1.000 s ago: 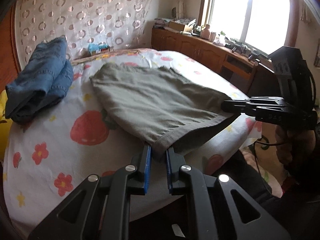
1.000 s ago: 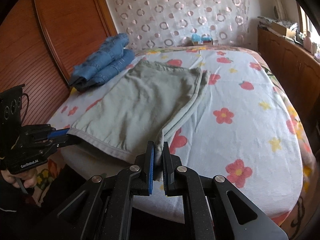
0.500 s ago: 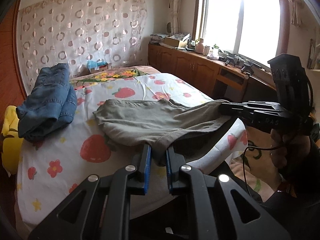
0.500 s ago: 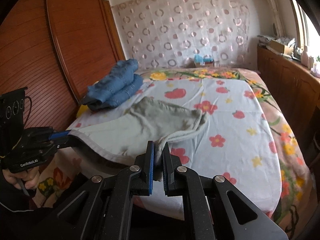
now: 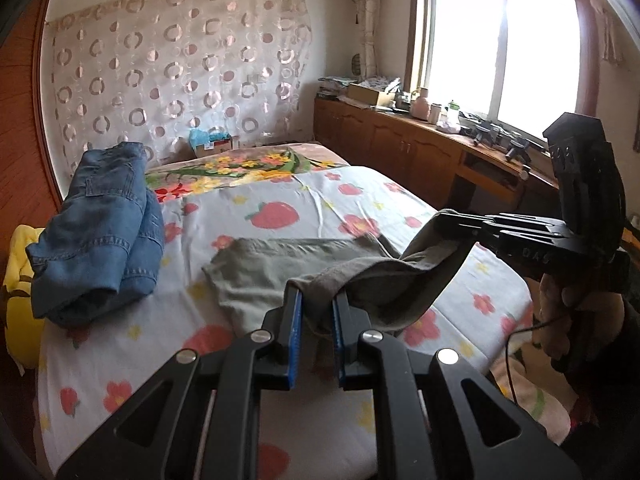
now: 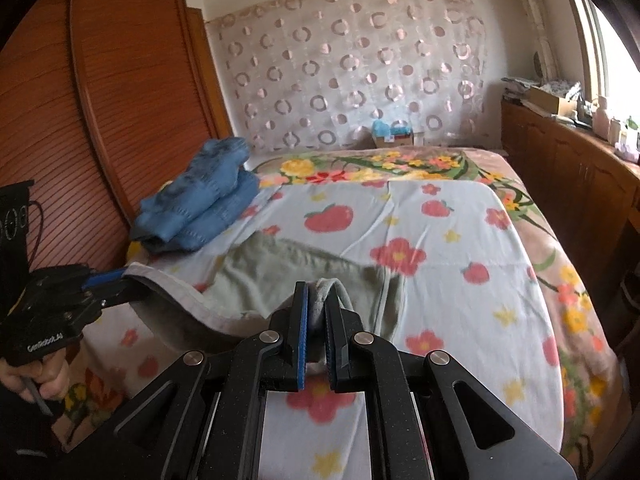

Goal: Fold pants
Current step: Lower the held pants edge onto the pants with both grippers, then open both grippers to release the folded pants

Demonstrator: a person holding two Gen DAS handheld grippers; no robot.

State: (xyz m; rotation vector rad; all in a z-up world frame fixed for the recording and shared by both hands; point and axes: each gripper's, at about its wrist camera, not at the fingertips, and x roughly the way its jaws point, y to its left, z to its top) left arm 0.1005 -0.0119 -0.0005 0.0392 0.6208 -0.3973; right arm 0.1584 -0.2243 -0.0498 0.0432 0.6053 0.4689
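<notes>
Pants (image 5: 276,276), grey-green: far part flat on the bed (image 5: 328,196) near its front edge, near hem lifted. Left gripper (image 5: 316,308) and right gripper (image 6: 316,308) each pinch a hem corner. Soft, light, sagging between grips; best held at the thicker hem.

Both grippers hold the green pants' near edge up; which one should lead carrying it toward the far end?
Neither is clearly better. Left gripper and right gripper each clamp a corner of the green pants; probably move together.
</notes>
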